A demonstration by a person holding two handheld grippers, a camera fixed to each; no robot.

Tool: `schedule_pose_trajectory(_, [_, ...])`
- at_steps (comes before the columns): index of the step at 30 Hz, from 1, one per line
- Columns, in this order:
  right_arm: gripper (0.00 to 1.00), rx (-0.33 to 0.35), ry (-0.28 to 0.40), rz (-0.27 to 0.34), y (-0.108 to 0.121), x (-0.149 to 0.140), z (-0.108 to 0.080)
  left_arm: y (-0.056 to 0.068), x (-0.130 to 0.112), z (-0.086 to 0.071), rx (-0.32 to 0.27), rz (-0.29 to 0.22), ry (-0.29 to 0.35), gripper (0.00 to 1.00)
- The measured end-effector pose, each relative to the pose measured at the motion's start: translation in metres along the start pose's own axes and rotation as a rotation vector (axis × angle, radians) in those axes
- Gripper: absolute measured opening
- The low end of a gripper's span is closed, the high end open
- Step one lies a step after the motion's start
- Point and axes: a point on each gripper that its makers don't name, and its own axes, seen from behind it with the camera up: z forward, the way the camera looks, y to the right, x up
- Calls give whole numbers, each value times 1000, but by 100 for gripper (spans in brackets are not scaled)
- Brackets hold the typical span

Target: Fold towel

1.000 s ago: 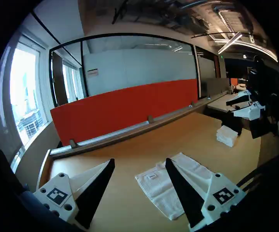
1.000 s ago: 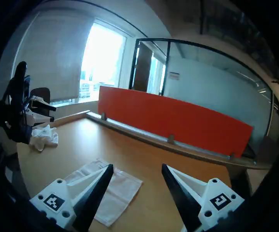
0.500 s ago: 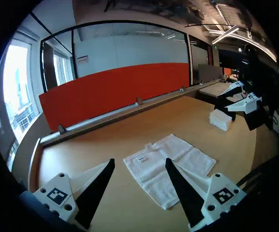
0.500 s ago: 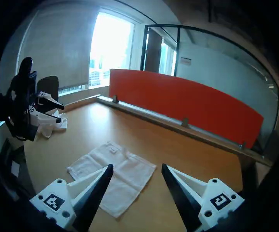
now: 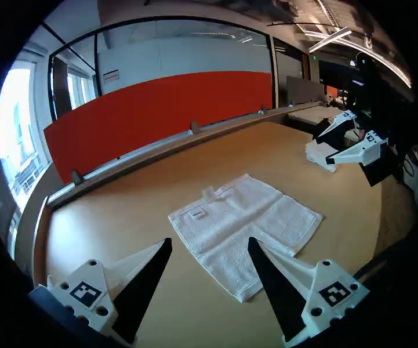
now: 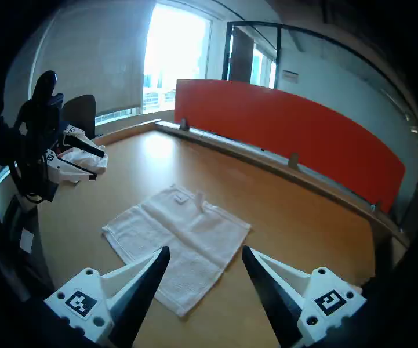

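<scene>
Towel (image 5: 243,223) lies flat and unfolded, one layer, mid-bench, turned at an angle to the bench (image 5: 122,191) edge. A small label patch (image 5: 197,213) and a hang loop sit along its far edge. Nothing is folded yet.

Risks from here:
- Cloth lies flush on smooth wood, so fingers may skate over a corner rather than get under it. Result is a missed pick or the towel shoved along the bench.
- If one gripper catches and the other doesn't, the lift goes lopsided and the fold comes out skewed, edges not matching.
- Biting too far in from the edge would bunch the fabric.
- The angled lie means each side needs its own approach line.

Left gripper (image 5: 209,240): fingers spread wide, empty, hovering above the near side of the towel, no contact visible. Right gripper (image 6: 204,249): same, wide apart, empty, over the opposite side, not touching.

Periphery: folded towel stack (image 5: 319,152) near the far end of the bench, crumpled cloth (image 6: 87,158) at the other end, red divider panel (image 5: 162,110) along the back.
</scene>
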Motion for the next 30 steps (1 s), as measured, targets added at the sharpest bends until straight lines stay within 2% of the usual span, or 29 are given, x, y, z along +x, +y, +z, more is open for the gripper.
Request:
schedule_pose_trajectory(9, [97, 27, -86, -16, -12, -45, 21, 17, -38, 21, -44, -3, -54, 98])
schedule_pose_trajectory(15, [97, 47, -128, -26, -22, -69, 31, 23, -66, 35, -66, -10, -101, 97])
schedule_pose_trajectory(21, [97, 57, -178, -12, -26, -94, 39, 31, -89, 45, -90, -24, -147, 97])
schedule_pose_trajectory(30, [97, 81, -237, -4, -31, -125, 45, 38, -121, 55, -112, -12, -211, 97])
